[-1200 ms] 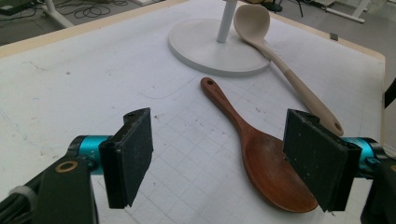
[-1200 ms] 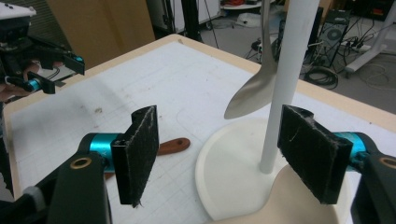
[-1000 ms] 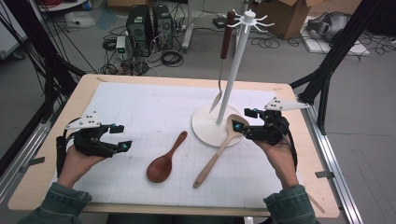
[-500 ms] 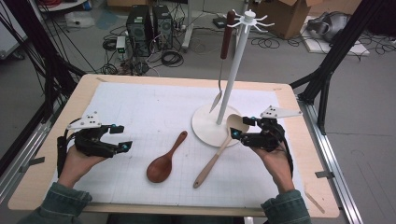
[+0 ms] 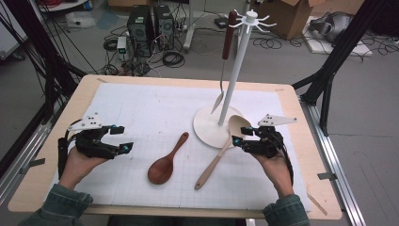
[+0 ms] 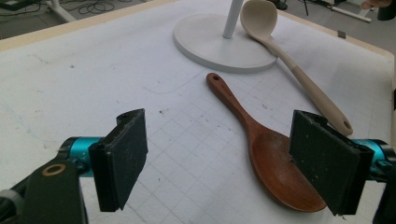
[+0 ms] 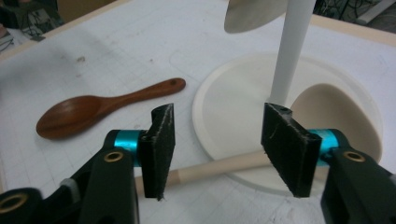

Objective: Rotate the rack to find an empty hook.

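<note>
A cream wooden spoon point(image 5: 221, 154) lies with its bowl on the white stand's round base point(image 5: 207, 127) and its handle on the mat. My right gripper point(image 5: 242, 140) hovers low over that handle near the bowl. Its jaws have just been closing and stand open, with the handle point(image 7: 210, 170) passing below and between them, untouched. A brown wooden spoon point(image 5: 165, 162) lies mid-mat. My left gripper point(image 5: 124, 139) rests left of it; its jaws have just been opening and stand wide with nothing between them. The brown spoon's bowl point(image 6: 275, 168) lies just beyond the left gripper point(image 6: 219, 163).
The stand's white pole point(image 5: 236, 66) rises from the base, and a brown-handled utensil point(image 5: 227, 37) hangs from its top hooks with its metal tip above the base. A white grid mat point(image 5: 141, 108) covers the wooden table. Cables and computer cases sit on the floor beyond.
My right gripper has sunk toward the cream spoon's handle and its jaws have narrowed around it. My left hand has stayed put, jaws slightly wider. Both spoons lie as before.
</note>
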### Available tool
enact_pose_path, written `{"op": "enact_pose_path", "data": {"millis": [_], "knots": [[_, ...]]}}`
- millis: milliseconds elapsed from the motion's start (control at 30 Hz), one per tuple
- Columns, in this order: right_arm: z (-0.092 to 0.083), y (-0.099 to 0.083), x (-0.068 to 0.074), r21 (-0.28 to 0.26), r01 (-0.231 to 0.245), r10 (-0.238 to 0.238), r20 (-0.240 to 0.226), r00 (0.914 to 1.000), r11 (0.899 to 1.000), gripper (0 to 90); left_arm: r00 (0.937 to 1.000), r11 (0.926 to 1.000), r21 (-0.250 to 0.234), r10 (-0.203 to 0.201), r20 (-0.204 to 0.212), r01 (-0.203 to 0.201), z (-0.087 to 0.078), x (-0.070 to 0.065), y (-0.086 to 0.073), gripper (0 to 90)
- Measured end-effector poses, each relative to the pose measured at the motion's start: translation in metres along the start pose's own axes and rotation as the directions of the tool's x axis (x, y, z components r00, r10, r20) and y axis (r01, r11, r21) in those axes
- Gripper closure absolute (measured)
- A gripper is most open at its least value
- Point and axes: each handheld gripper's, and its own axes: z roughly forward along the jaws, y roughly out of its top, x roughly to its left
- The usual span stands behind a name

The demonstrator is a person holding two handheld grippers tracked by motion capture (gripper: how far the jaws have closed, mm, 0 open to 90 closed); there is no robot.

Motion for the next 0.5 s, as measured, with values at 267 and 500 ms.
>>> {"op": "enact_pose_path", "data": {"millis": [267,500], "knots": [[0.005,-0.015,0.001,0.041,-0.009,0.010,-0.027,0.9996,0.999,58.9,1.0000,1.0000,-0.003,-0.001,-0.002,0.001,0.000,0.000,0.000,20.3],[0.009,-0.026,0.003,0.071,-0.007,0.011,-0.059,0.9982,0.997,70.6,1.0000,1.0000,-0.003,-0.004,-0.008,0.004,0.000,0.000,-0.001,19.5]]}}
